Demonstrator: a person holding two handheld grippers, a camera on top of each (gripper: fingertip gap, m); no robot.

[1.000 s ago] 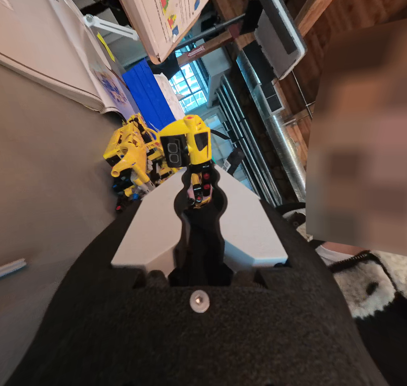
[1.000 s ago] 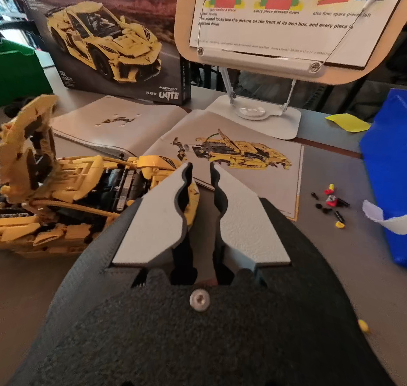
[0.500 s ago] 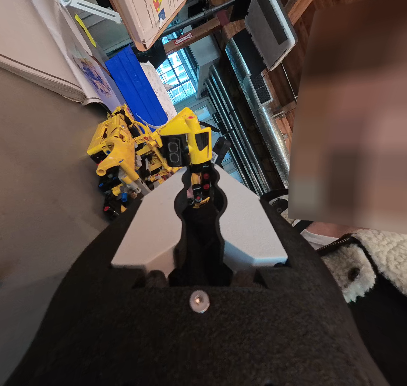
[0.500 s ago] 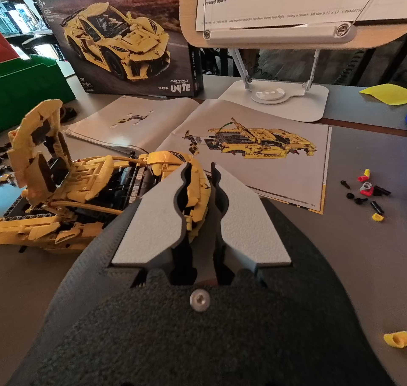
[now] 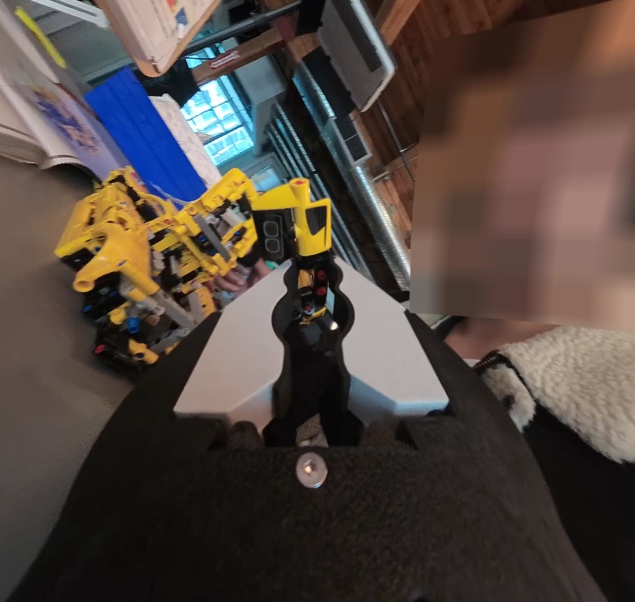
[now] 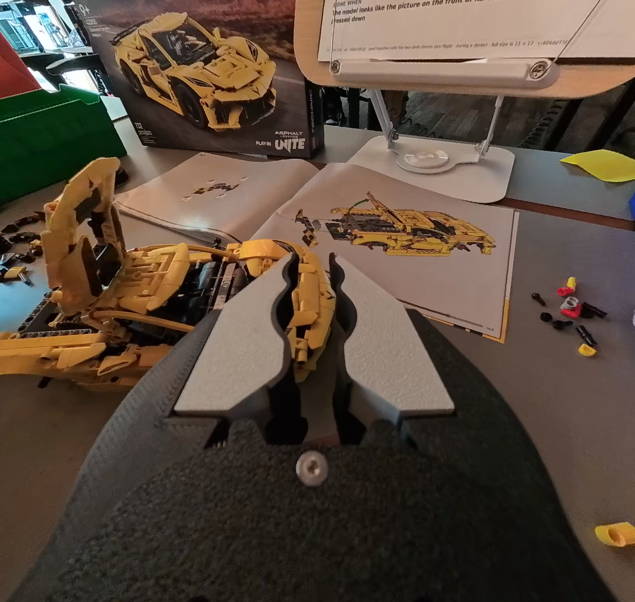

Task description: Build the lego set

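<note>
Left gripper (image 5: 311,276) is pinching a small yellow and black lego piece (image 5: 295,224) tight between its two fingers. That piece has red pins on its thin stem, and the stem sits right in the gap. The piece sticks out past the fingertips and is just beside the yellow lego car (image 5: 147,259), at the car's nearest end. It may be touching the car, but the view is too blurry to tell.

Right gripper (image 6: 312,259) has its fingers a little apart, with nothing squeezed between them. It hangs over one end of the lego car (image 6: 144,297), and some yellow car panels show through the gap. At the far end of the car, a big yellow flap (image 6: 82,228) stands straight up.

Behind the car lies an open instruction book (image 6: 395,252) with a drawing of the car on it. Behind the book stands the set's box (image 6: 206,70), and beside the box is a white stand (image 6: 436,166) holding up a printed sheet. A green bin (image 6: 51,138) sits on the other side of the box. Past the book, away from the car, is a small bunch of loose pins (image 6: 570,307), black, red and yellow. One more yellow piece (image 6: 613,535) lies by itself on the grey table (image 6: 549,413), beside the right gripper's black body.
</note>
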